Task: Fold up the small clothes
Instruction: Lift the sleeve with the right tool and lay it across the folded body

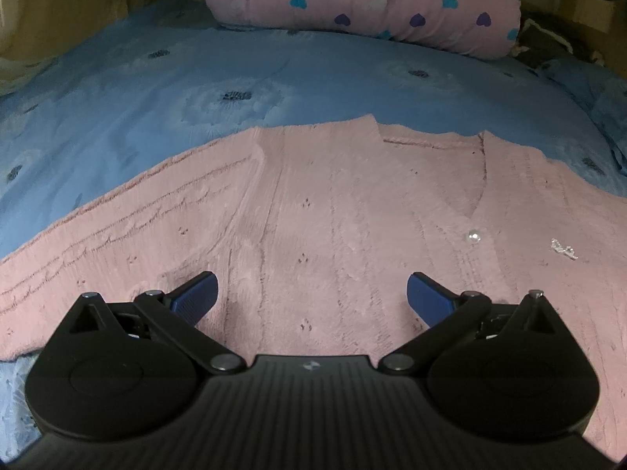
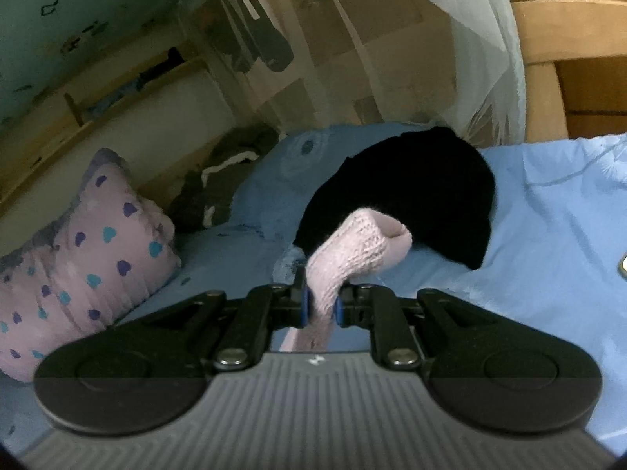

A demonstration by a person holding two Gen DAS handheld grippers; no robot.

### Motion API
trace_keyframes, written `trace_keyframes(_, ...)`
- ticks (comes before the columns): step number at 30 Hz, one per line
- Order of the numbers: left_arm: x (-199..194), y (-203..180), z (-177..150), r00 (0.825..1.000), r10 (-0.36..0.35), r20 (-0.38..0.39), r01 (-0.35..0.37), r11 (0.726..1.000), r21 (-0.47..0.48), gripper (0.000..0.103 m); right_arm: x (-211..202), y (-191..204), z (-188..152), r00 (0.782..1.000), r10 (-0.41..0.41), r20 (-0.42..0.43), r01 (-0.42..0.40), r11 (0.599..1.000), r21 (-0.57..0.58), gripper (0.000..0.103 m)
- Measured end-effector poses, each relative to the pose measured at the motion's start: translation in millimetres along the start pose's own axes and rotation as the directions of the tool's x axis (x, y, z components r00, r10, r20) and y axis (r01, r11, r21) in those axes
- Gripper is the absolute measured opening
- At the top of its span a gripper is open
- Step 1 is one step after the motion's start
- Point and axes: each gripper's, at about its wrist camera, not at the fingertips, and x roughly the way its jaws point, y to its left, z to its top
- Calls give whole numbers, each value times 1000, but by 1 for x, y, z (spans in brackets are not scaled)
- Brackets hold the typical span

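Two hand-held grippers work my pink cardigan [image 1: 333, 215], spread flat on the bed [image 1: 156, 90]. My left hand-held gripper [image 1: 311, 293] hovers over its body, jaws wide, empty. My right hand-held gripper [image 2: 321, 307] pinches the sleeve cuff [image 2: 352, 246], lifted; next, I judge, folding it across the cardigan.

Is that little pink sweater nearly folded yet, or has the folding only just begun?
Only just begun. The pink cardigan lies spread flat on the blue bedsheet, no fold visible in its body. In hand: the right hand-held gripper is clamped on a pink knit sleeve end; the left hand-held gripper hovers open over the cardigan. Left to do: apparently every fold.
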Motion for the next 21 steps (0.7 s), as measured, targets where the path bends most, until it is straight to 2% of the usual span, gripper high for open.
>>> trace_keyframes(4,2,4,-1,1000,1,0,-1,1000,-12,103,-5,-4,4,1000,-18,25,17,1000,19,15)
trace_keyframes(10,6,8,-2,1000,-3,-11,3,999,-34,103,-5,-2,0,1000,-21,1,21,1000,-7,15)
trace_keyframes(14,9,9,-4,1000,-8,-22,7,1000,-19,103,-6,17,-8,998,35,-46,-37,998,-44,15)
trace_keyframes(17,10,13,-6,1000,-19,-21,18,1000,-16,103,-14,46,-13,993,101,-64,-105,992,-73,15)
trace_keyframes(21,13,21,-5,999,-34,-21,33,999,-30,103,-29,99,-19,973,216,-78,-225,966,-125,15)
